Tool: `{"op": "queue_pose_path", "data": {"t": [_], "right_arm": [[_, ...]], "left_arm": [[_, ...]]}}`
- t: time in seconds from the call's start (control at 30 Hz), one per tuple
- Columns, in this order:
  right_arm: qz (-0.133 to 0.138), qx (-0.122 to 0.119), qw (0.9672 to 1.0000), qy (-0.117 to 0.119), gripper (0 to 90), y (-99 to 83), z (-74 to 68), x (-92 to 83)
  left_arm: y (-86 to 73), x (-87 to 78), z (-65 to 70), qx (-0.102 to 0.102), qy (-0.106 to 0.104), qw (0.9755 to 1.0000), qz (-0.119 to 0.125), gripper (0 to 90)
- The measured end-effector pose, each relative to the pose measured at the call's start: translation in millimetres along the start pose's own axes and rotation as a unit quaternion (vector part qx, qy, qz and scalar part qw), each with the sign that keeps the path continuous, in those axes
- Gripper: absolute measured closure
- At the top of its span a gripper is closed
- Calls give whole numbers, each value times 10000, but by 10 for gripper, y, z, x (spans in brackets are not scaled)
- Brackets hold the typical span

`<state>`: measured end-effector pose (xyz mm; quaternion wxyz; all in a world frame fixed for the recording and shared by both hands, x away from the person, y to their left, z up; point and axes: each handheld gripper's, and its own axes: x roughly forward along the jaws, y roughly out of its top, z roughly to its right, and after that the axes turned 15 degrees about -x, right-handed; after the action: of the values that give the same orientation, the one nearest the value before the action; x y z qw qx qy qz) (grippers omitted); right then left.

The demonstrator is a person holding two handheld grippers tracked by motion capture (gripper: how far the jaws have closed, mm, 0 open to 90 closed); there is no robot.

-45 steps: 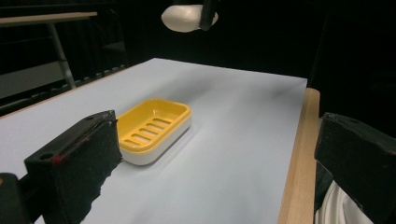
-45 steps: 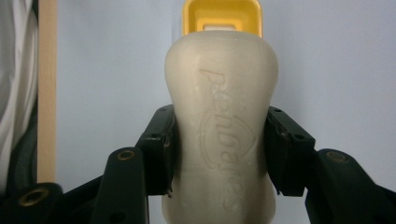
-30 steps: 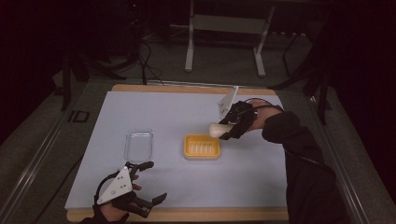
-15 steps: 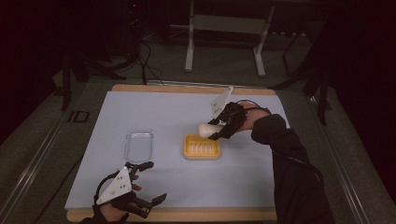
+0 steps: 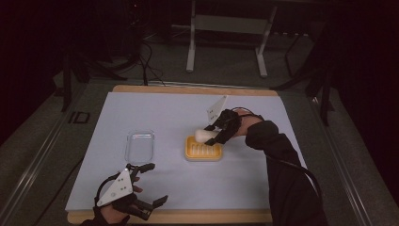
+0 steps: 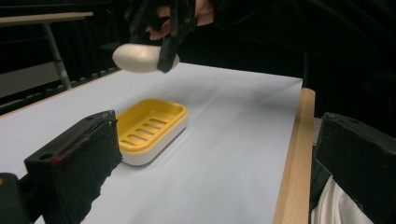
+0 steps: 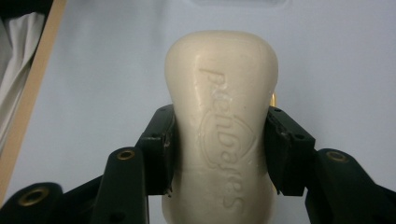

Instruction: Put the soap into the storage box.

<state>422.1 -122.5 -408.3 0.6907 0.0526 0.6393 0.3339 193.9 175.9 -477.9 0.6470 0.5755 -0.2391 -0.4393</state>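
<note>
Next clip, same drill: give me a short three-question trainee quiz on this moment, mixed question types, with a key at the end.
1. True or false: the cream oval bar of soap is lying in the yellow slotted plastic soap dish.
2. Multiple choice: the clear rectangular plastic lid is (A) held in the left gripper, (B) lying on the table to the left of the soap dish, (C) covering the soap dish.
3. Fill in: the right gripper is shut on the ____.

Key
1. False: the bar of soap is held in the air above the soap dish.
2. B.
3. Bar of soap; the left gripper is open near the table's front edge.
</note>
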Motion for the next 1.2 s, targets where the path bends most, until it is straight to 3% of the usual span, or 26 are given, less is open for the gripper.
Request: {"op": "queue_pose_path", "data": {"t": [0.2, 0.4, 0.53, 0.83, 1.2], "right_arm": [[-108, 23, 9998, 180, 494, -39, 16, 213], [-294, 215, 9986, 377, 494, -158, 40, 398], [-575, 304, 9971, 404, 494, -244, 47, 523], [-384, 263, 9986, 232, 493, -291, 82, 619], [-639, 328, 9969, 330, 490, -330, 104, 798]], "left_arm": [[-1, -3, 2, -6, -13, 10000, 0, 5], [-3, -2, 3, -1, -9, 10000, -13, 5], [-4, 1, 5, 19, -13, 10000, -20, 5], [-8, 5, 4, 18, -37, 10000, -49, 5], [-10, 4, 3, 40, -43, 10000, -59, 5]]}}
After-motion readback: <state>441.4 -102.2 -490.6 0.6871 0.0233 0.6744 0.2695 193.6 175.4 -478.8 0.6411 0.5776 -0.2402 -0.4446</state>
